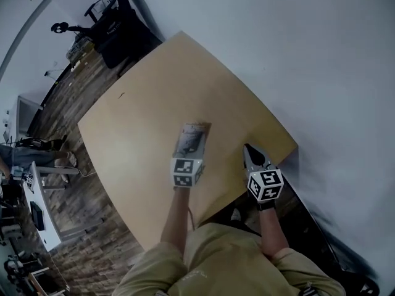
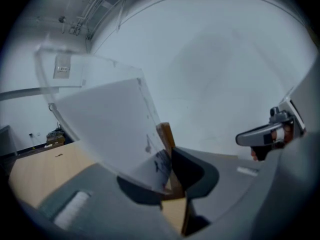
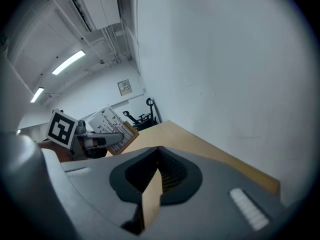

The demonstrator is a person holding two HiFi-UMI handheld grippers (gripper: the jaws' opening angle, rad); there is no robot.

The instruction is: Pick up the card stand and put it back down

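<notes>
The card stand (image 1: 192, 137) is a clear acrylic sheet holding a printed card on a thin wooden base (image 2: 166, 134). My left gripper (image 1: 189, 159) is shut on its lower edge and holds it tilted over the middle of the tan table (image 1: 142, 116). In the left gripper view the clear sheet (image 2: 105, 124) fills the left side, pinched at the jaw tips (image 2: 170, 156). My right gripper (image 1: 248, 150) rests near the table's right edge, shut with nothing in it (image 3: 159, 151). From the right gripper view the stand (image 3: 107, 121) leans beside the left gripper (image 3: 112, 139).
A pale wall (image 1: 308, 54) runs close along the table's right side. Black equipment on wheels (image 1: 117, 29) stands past the table's far corner. A white desk (image 1: 43, 208) sits on the wood floor (image 1: 68, 110) to the left.
</notes>
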